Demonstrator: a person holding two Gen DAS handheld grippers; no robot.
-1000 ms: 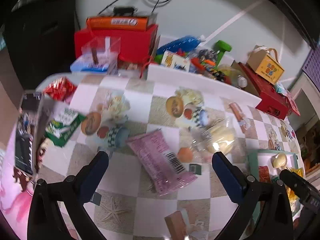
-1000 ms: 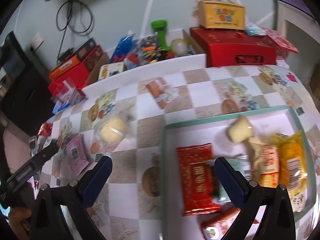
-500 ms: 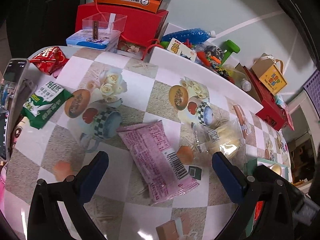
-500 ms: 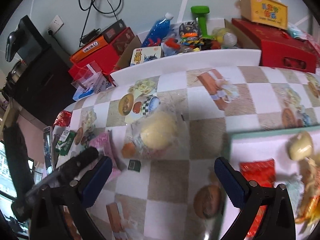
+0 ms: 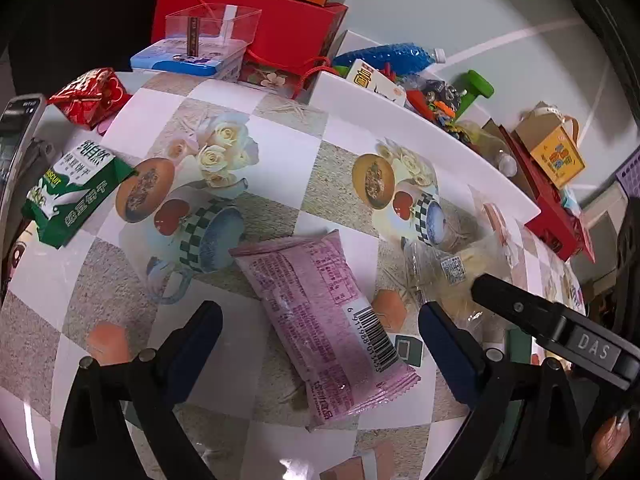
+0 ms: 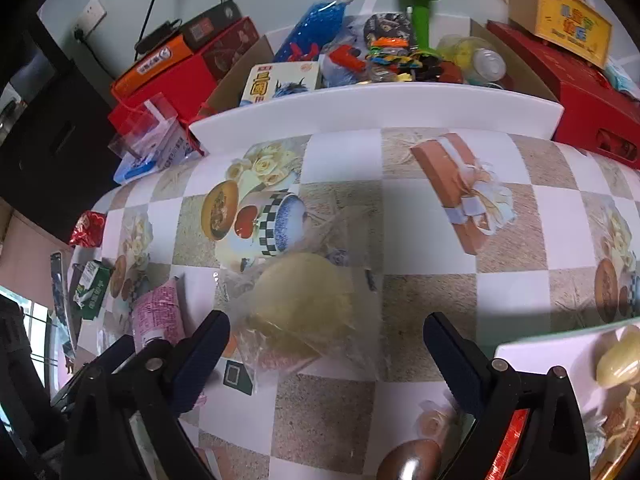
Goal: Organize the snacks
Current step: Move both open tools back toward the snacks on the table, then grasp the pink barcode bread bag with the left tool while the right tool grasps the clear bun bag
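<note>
A checkered tablecloth [image 5: 280,148] printed with roses and cups covers the table before you, with red boxes [image 5: 276,28] and a white bin [image 6: 380,100] of toys along its far edge. Your left gripper [image 5: 320,330] hangs low over the cloth, jaws spread wide, straddling the pink packet [image 5: 320,320], whose barcode faces up. At far left lies a green packet [image 5: 72,196] marked "BISCUIT". Your right gripper [image 6: 326,334] is spread as well, flanking the clear-bagged bun [image 6: 304,304] without touching it. A finger [image 5: 560,324] of that gripper, labelled "DAS", juts in from the right. The tray [image 6: 560,340] corner shows near right.
</note>
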